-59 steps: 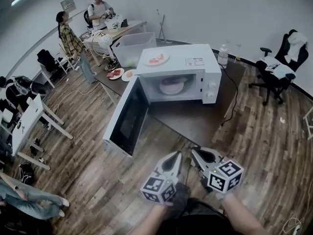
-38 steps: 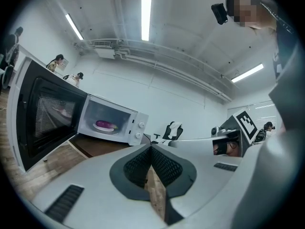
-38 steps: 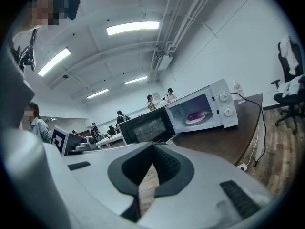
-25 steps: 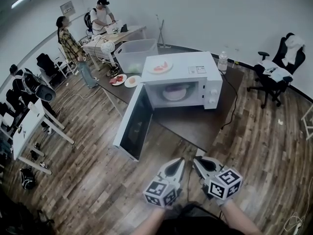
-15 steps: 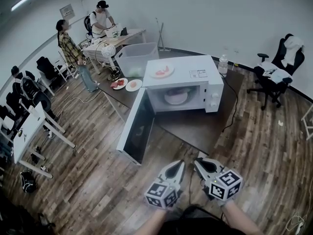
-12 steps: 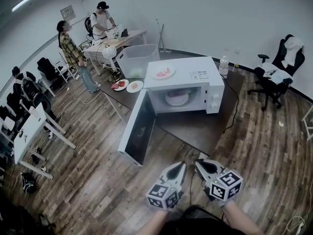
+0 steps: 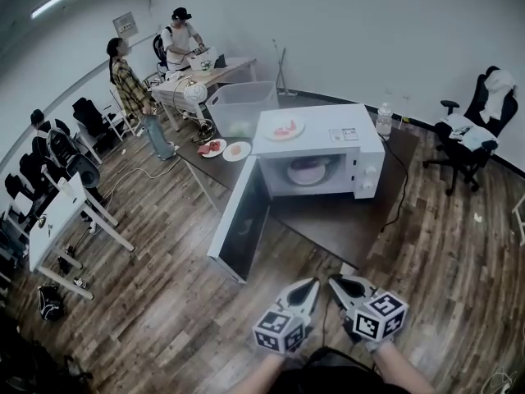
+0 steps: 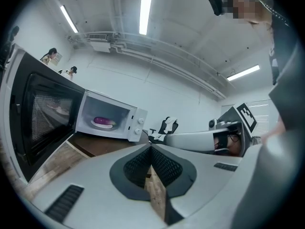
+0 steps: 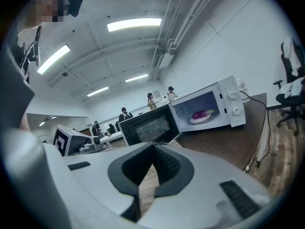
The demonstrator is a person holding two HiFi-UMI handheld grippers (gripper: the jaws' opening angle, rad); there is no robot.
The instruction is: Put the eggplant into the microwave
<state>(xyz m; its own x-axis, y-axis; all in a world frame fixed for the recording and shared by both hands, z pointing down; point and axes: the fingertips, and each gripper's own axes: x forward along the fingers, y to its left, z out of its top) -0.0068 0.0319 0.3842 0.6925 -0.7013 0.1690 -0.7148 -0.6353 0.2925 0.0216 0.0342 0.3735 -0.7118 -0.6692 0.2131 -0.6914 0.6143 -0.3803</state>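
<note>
The purple eggplant (image 7: 308, 171) lies on a white plate inside the white microwave (image 7: 344, 130), whose door (image 7: 242, 228) hangs wide open to the left. It also shows in the left gripper view as the eggplant (image 8: 103, 121) and in the right gripper view as the eggplant (image 9: 202, 114). My left gripper (image 7: 312, 284) and right gripper (image 7: 335, 280) hover side by side near the table's front edge, well short of the microwave. Both are shut and hold nothing; the left gripper (image 8: 151, 149) and right gripper (image 9: 153, 147) have their pads together.
A plate of red food (image 7: 284, 128) sits on the microwave's top. Two small plates (image 7: 215, 147) and a clear bin (image 7: 242, 105) stand to the left, a water bottle (image 7: 384, 119) behind. A black cord (image 7: 404, 195) trails off the dark table (image 7: 353, 220). Two people (image 7: 127, 84) stand far left; an office chair (image 7: 480, 125) stands at the right.
The head view has shifted, so the microwave and table sit further right in the frame. Both grippers stay shut, side by side, in about the same place.
</note>
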